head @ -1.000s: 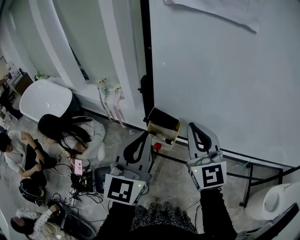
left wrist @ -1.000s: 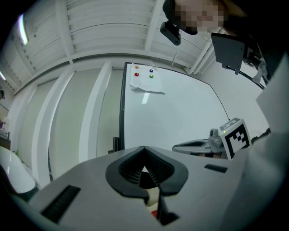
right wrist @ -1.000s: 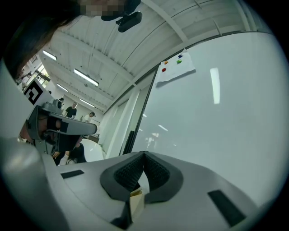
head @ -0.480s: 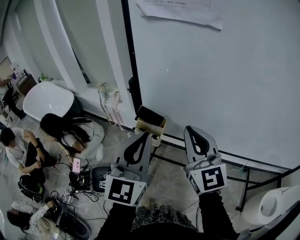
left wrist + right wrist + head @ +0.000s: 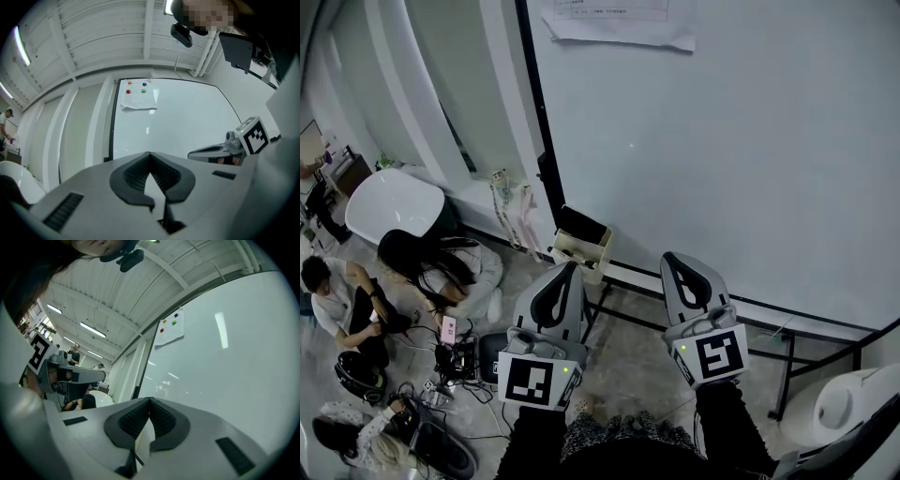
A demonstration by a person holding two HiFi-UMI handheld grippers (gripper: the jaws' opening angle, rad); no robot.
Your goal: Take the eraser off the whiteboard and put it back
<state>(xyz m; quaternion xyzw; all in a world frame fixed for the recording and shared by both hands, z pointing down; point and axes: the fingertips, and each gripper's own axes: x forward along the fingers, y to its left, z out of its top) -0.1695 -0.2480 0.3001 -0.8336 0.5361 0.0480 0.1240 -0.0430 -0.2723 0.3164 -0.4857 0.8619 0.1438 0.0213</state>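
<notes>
Jaws closed, empty; whiteboard (image 5: 722,141) magnets (image 5: 144,84) seen only in gripper views.

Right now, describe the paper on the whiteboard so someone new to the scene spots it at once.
Take the big whiteboard straight ahead and go to its top left corner, beside the black frame edge. The paper hangs there, a white sheet with a wavy lower edge. It is the only sheet on the board, held by small coloured magnets.
</notes>
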